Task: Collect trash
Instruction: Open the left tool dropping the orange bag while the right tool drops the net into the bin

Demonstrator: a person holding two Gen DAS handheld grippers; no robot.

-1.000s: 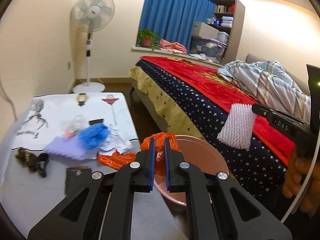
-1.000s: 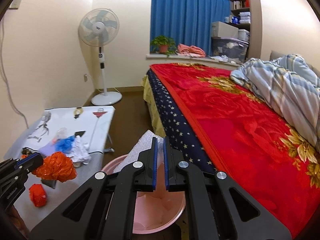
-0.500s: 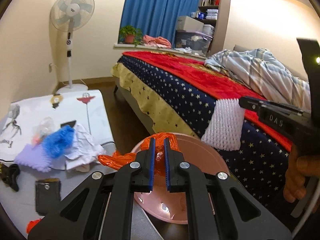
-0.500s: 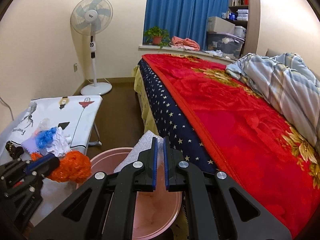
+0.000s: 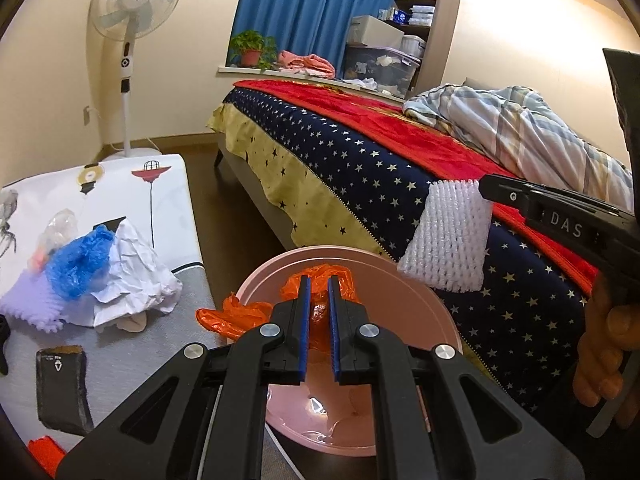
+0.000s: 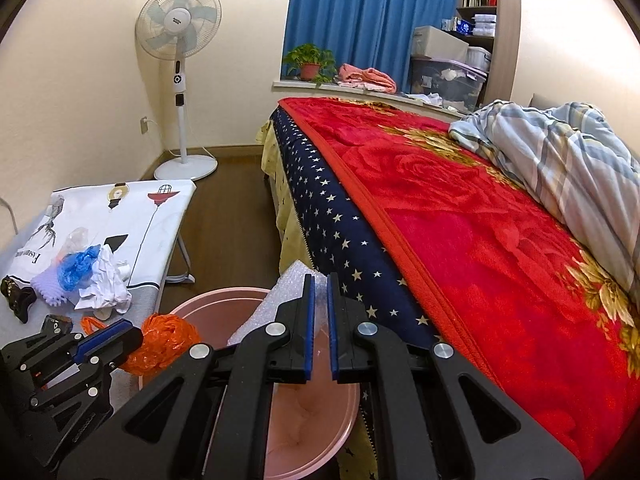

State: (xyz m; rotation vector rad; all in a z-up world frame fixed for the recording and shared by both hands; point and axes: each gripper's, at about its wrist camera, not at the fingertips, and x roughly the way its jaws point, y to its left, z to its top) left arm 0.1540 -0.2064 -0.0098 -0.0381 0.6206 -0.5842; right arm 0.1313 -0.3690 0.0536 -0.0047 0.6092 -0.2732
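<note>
Left wrist view: left gripper has its fingers nearly closed, pinching a crumpled orange bag over the pink basin; part of the bag trails left past the rim. Basin sits on the floor betw. the tabletop and the bed. At right, a hand holds the right gripper, whose tips clamp a white foam net hanging above the basin's far rim. On the tabletop: blue bag, white crumpled paper, lilac foam, a dark wrapper, bit of orange scrap at bottom left. Fan by the wall, curtain behind the bed. Right wrist view: right gripper fingers nearly closed on the foam net, w/ the net poking up left of the tips, above the basin. Left gripper at lower left, holding the orange bag at the basin's left rim. Tabletop pile shows blue bag, paper, lilac foam. Striped quilt lies on the bed's red blanket; fan in the corner.
</note>
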